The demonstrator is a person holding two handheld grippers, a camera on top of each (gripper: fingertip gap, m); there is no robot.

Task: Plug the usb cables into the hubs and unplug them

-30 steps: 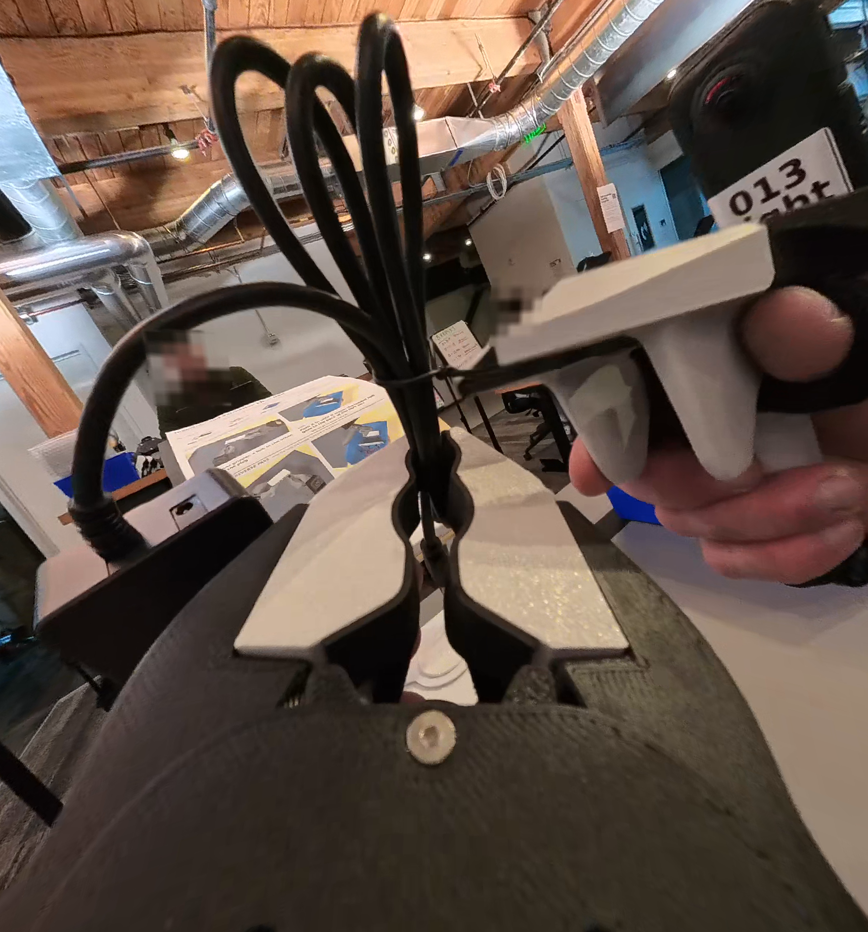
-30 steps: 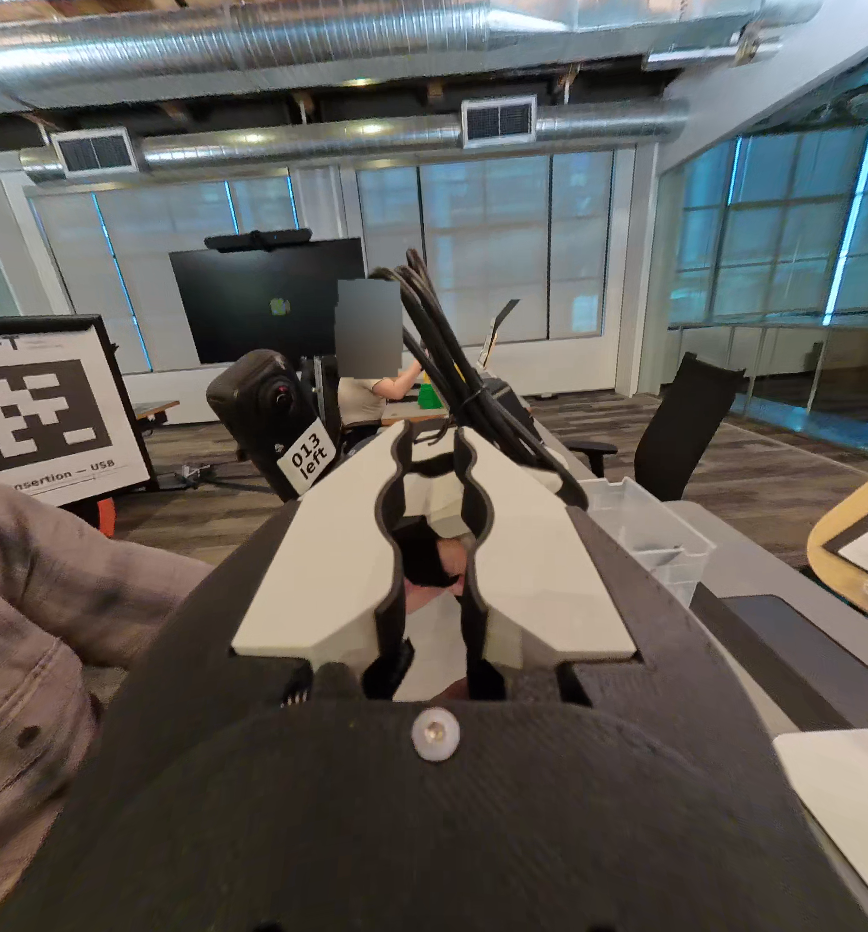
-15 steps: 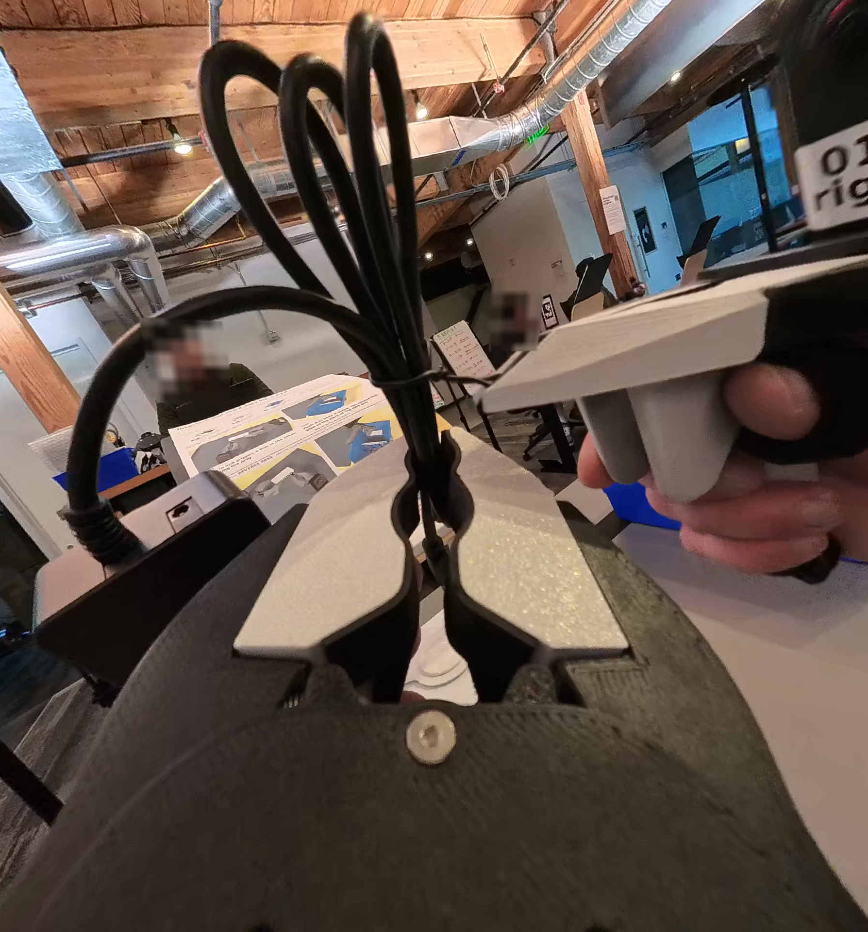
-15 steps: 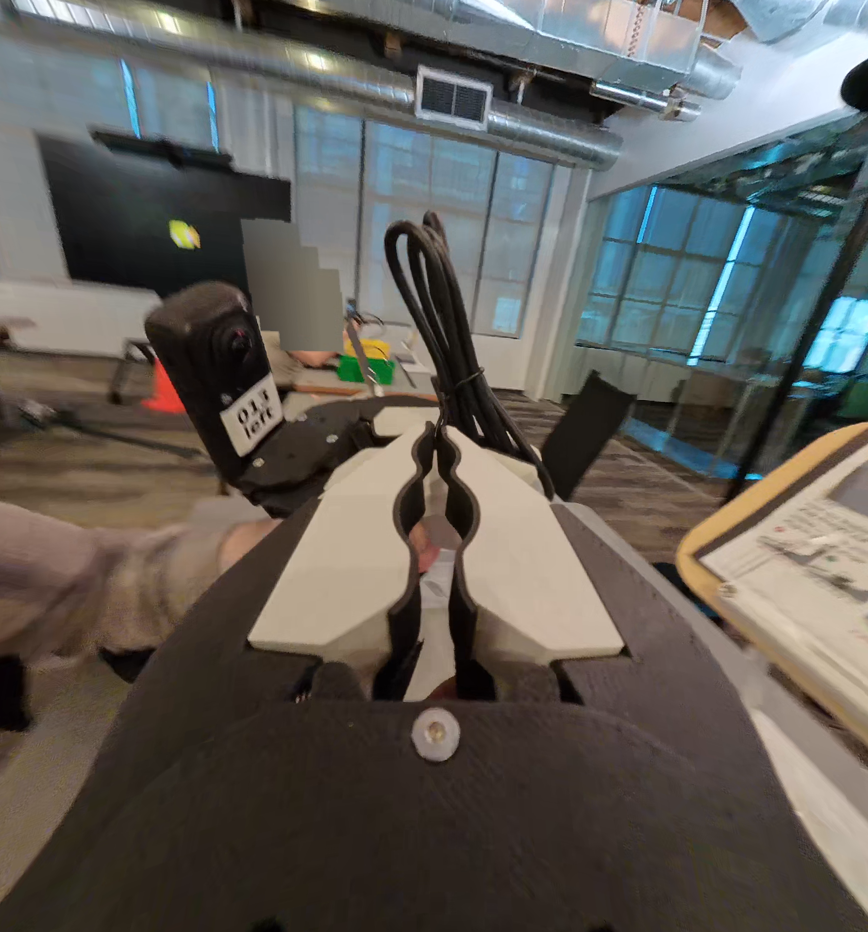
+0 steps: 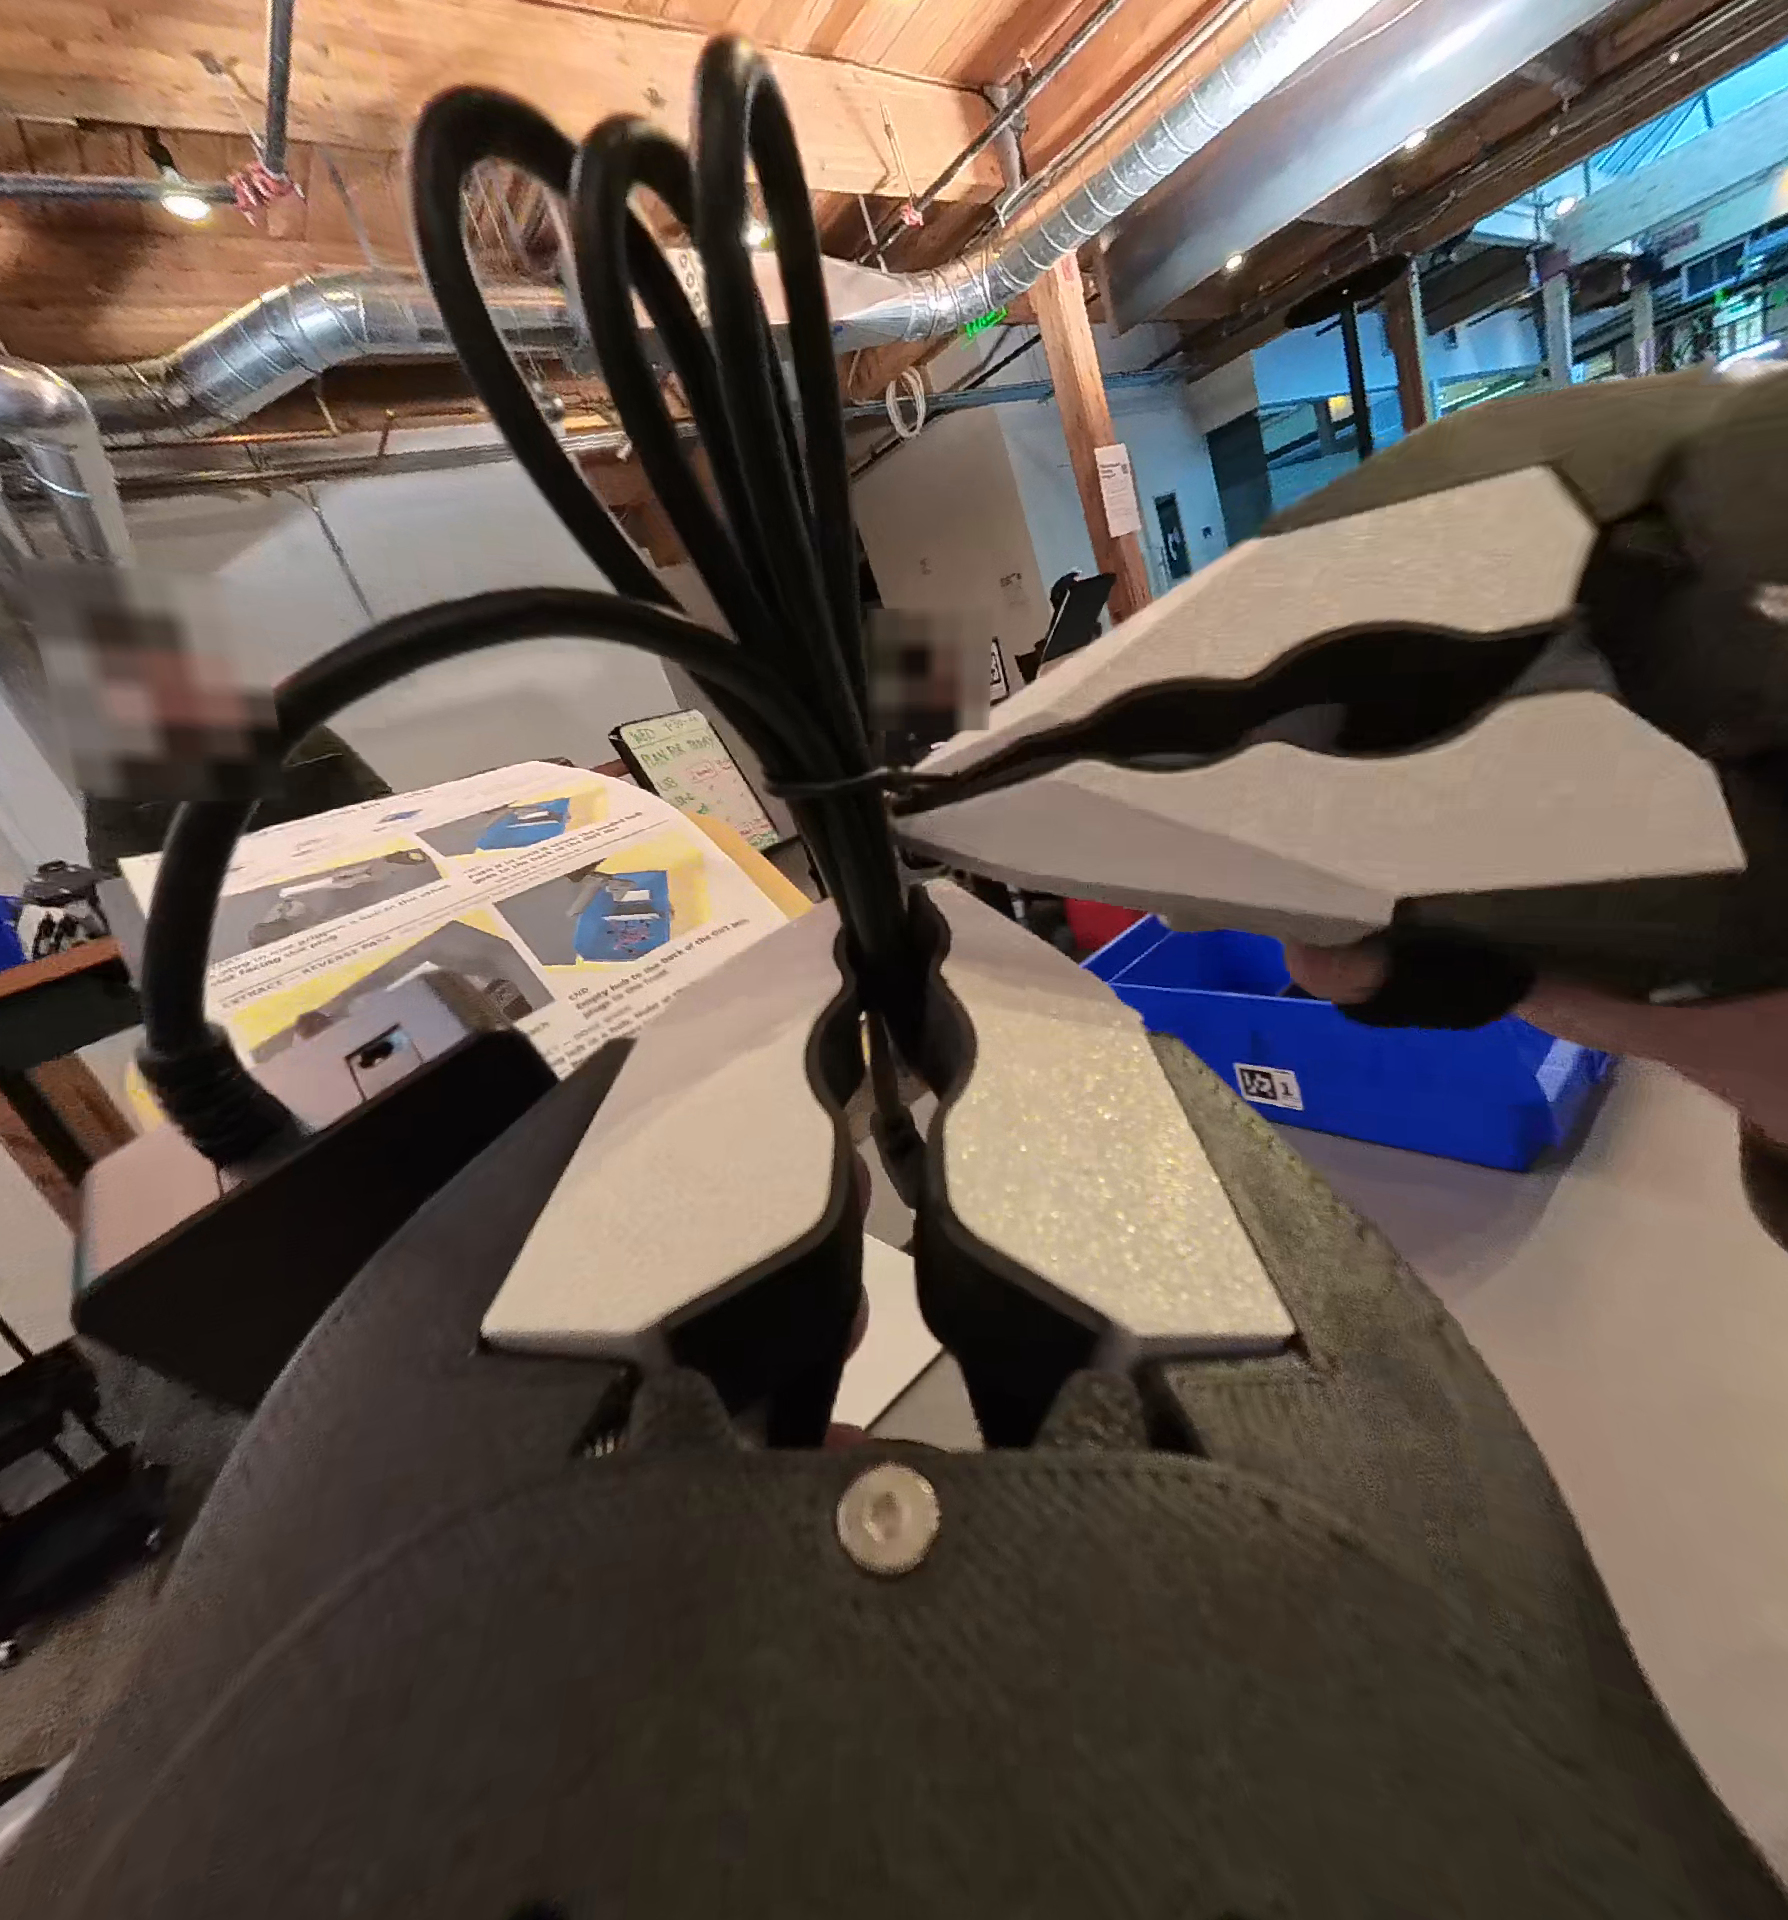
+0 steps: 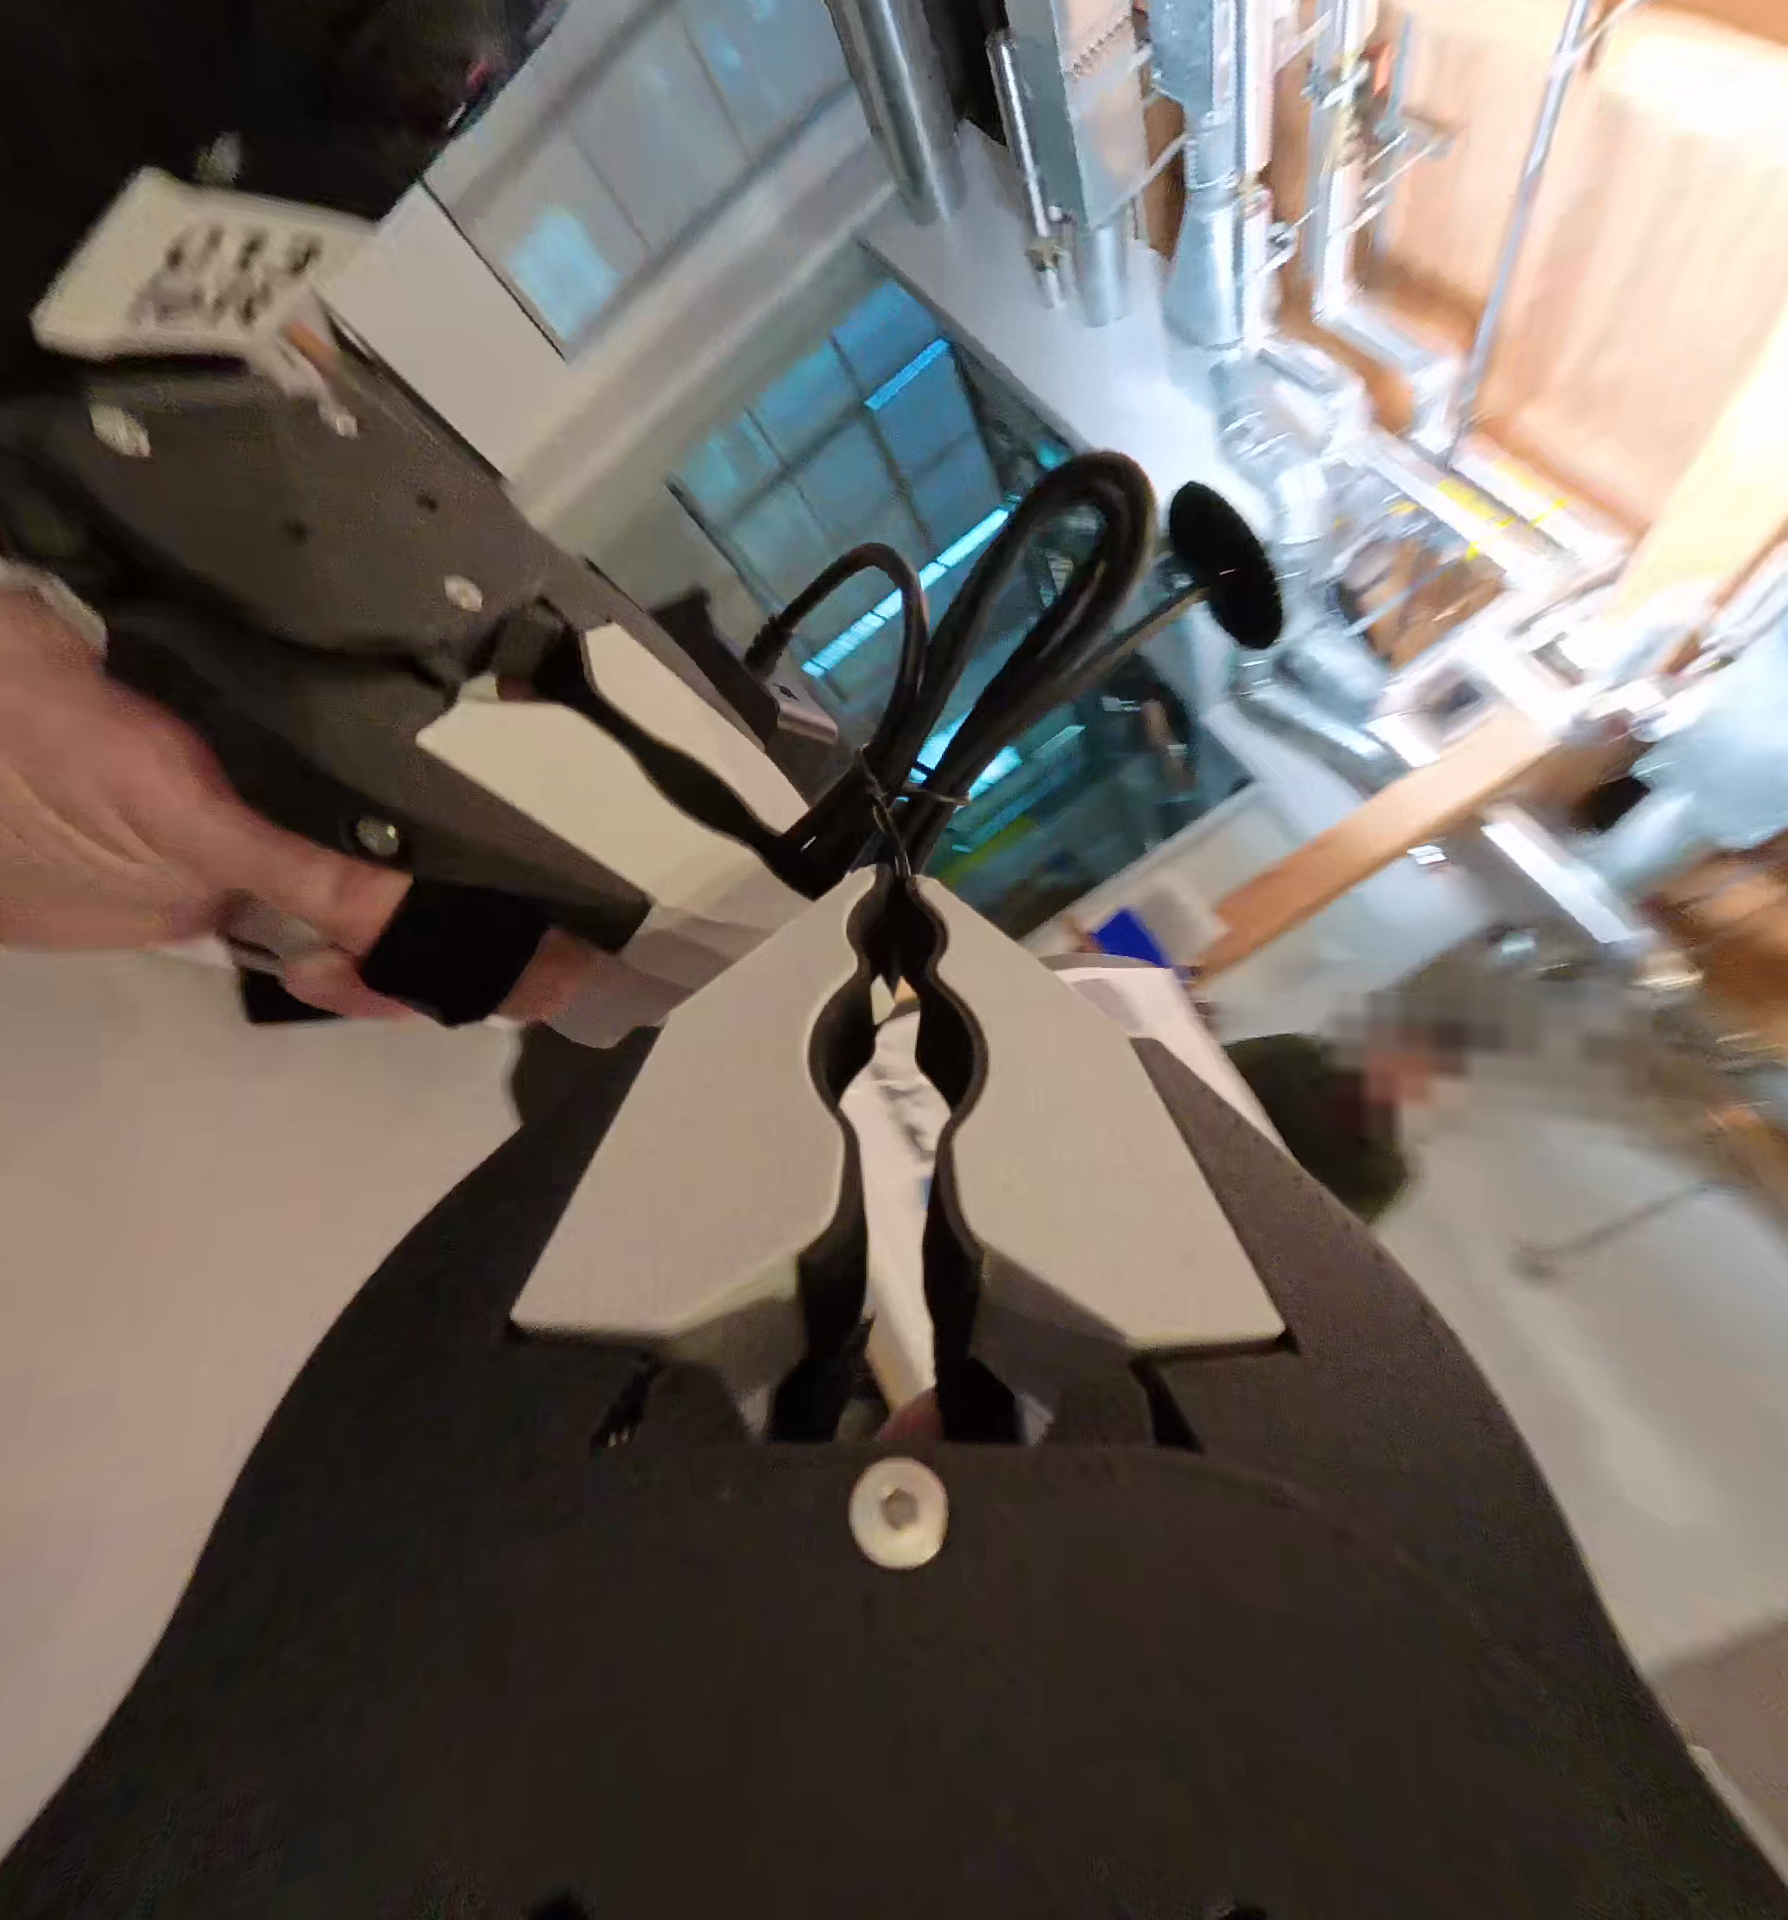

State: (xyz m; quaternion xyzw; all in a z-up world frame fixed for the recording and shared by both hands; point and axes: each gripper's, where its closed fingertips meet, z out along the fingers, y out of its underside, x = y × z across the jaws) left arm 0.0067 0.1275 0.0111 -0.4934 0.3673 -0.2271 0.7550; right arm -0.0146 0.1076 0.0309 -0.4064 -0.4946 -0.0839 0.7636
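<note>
My left gripper (image 5: 890,935) is shut on a coiled black USB cable bundle (image 5: 765,520) and holds it upright in the air. A thin twist tie (image 5: 833,781) binds the coil just above my fingertips. One cable end runs left into a black and grey hub (image 5: 277,1216) beside the gripper. My right gripper (image 5: 905,805) comes in from the right, shut, with its tips at the tie. In the right wrist view the right gripper (image 6: 895,899) pinches the tie's thin tail (image 6: 885,831), with the cable bundle (image 6: 1035,623) and the left gripper (image 6: 807,862) just beyond.
A blue bin (image 5: 1389,1070) stands on the white table (image 5: 1648,1403) at the right. A printed instruction sheet (image 5: 474,914) lies behind the cable. A hand (image 6: 90,810) holds the left gripper. People sit in the background.
My right gripper has swung in and rolled sideways, bringing its shut tips onto the twist tie. The left gripper has kept its hold on the cable bundle and barely moved.
</note>
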